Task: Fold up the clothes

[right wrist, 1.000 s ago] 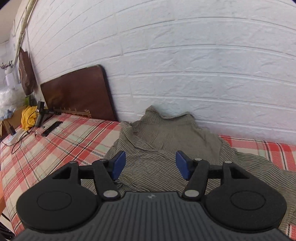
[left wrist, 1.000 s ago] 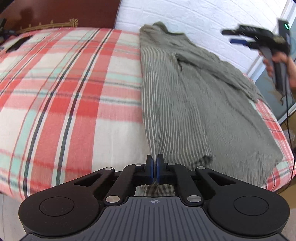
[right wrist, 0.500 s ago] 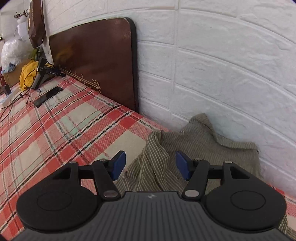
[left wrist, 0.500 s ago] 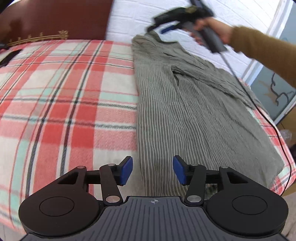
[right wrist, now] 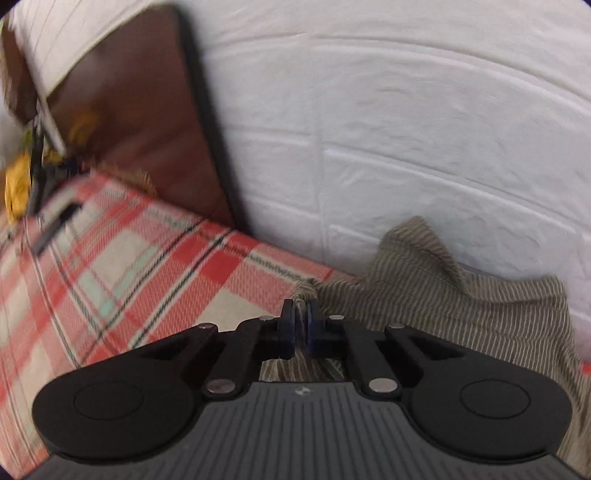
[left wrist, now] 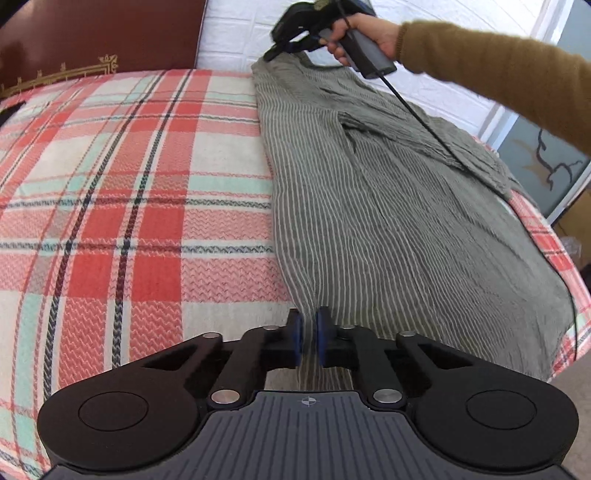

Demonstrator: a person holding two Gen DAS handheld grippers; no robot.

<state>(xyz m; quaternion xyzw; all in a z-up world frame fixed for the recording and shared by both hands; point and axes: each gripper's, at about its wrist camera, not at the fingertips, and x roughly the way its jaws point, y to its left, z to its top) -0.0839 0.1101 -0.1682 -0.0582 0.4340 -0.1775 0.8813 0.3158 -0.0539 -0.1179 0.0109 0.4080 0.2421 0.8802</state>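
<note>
A grey-green striped garment lay lengthwise along the right side of the bed, on a red, cream and teal plaid blanket. Its far end reached the white brick-pattern wall; its near end came to the bed's front edge.

The left tool was at the near end of the garment. Its 2 blue pads stood narrow with a pinch of striped cloth between them, and fabric also showed below the pads, so the tool was holding the garment's near left corner.

The right tool was at the far end, close to the wall. In its own view the pads were nearly together with a bunched fold of the garment clamped between them, at the left corner of that end. That view was blurred. In the left wrist view the same right tool appeared over the garment's top corner, gripped by a person's hand in a mustard-brown sleeve, with a black cable trailing from the handle across the cloth.

A dark brown headboard with gold trim stood against the wall at the left. Beyond the blanket's far left, a yellow object could not be identified.
</note>
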